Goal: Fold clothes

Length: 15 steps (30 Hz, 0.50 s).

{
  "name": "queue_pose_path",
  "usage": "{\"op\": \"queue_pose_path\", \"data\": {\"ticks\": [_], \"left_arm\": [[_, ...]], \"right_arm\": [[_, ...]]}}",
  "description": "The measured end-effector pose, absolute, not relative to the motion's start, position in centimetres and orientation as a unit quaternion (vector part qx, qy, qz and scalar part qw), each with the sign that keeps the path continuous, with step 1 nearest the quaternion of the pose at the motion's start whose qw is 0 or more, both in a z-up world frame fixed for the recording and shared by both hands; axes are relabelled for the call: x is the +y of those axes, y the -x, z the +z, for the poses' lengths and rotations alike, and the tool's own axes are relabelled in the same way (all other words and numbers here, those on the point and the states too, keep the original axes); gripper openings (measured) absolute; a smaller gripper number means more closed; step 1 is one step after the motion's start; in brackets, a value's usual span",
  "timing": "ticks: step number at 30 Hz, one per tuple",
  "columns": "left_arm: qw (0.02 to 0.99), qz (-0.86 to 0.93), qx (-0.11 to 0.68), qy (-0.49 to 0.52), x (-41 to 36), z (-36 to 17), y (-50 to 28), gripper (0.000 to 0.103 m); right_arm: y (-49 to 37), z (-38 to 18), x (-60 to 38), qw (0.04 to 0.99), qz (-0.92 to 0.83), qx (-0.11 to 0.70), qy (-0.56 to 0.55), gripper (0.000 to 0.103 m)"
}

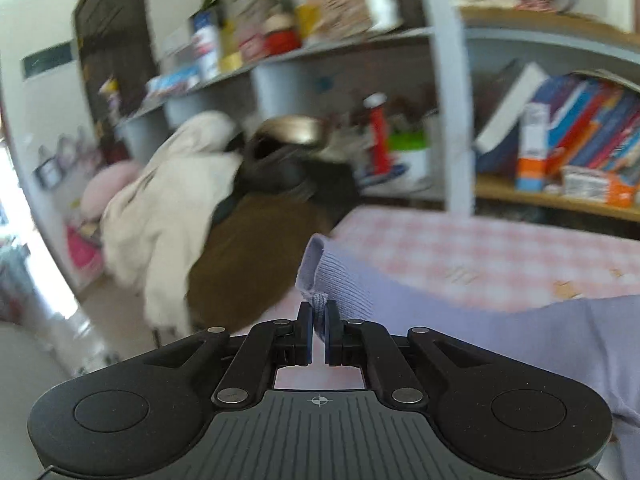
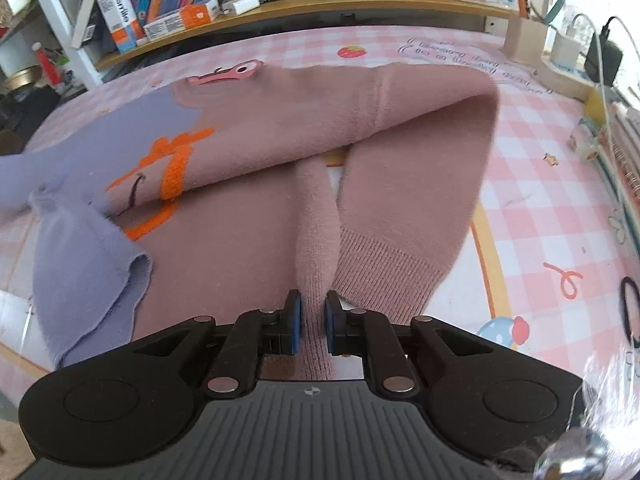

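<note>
A knit sweater [image 2: 280,120], dusty pink with a lilac side and orange patches, lies on the pink checked tablecloth [image 2: 540,184]. Its pink sleeve [image 2: 420,184] is folded over the body. My right gripper [image 2: 311,312] is shut on a pinched ridge of the pink fabric near the hem. In the left wrist view my left gripper [image 1: 318,316] is shut on the ribbed cuff of the lilac sleeve [image 1: 480,332], which trails off to the right above the tablecloth [image 1: 480,248]. The same lilac sleeve [image 2: 80,232] hangs at the left of the right wrist view.
A bookshelf [image 2: 280,0] with books and boxes runs along the table's far edge. A pile of clothes, cream [image 1: 168,208] and brown [image 1: 248,256], sits beyond the table's left end below cluttered shelves [image 1: 280,56]. Chargers and cables [image 2: 600,56] stand at the far right.
</note>
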<state>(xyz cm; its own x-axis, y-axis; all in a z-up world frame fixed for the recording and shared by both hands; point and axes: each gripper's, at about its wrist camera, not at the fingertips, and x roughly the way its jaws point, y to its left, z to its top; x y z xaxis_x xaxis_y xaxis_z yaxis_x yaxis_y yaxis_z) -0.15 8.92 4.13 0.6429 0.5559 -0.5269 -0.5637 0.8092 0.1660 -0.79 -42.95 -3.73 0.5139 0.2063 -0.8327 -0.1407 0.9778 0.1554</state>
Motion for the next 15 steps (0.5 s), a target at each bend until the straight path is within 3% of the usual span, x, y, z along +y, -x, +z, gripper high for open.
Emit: {"op": "queue_pose_path", "data": {"ticks": [7, 12, 15], "left_arm": [[0.91, 0.236, 0.339, -0.011, 10.0, 3.2, -1.1, 0.013], [0.938, 0.187, 0.292, -0.022, 7.2, 5.5, 0.9, 0.015], [0.948, 0.077, 0.31, 0.001, 3.4, 5.6, 1.8, 0.015]], "right_arm": [[1.2, -1.4, -41.9, 0.887, 0.065, 0.455, -0.039, 0.011], [2.2, 0.3, -40.8, 0.895, 0.054, 0.441, -0.041, 0.011], [3.2, 1.1, -40.1, 0.894, 0.062, 0.442, -0.039, 0.011]]}}
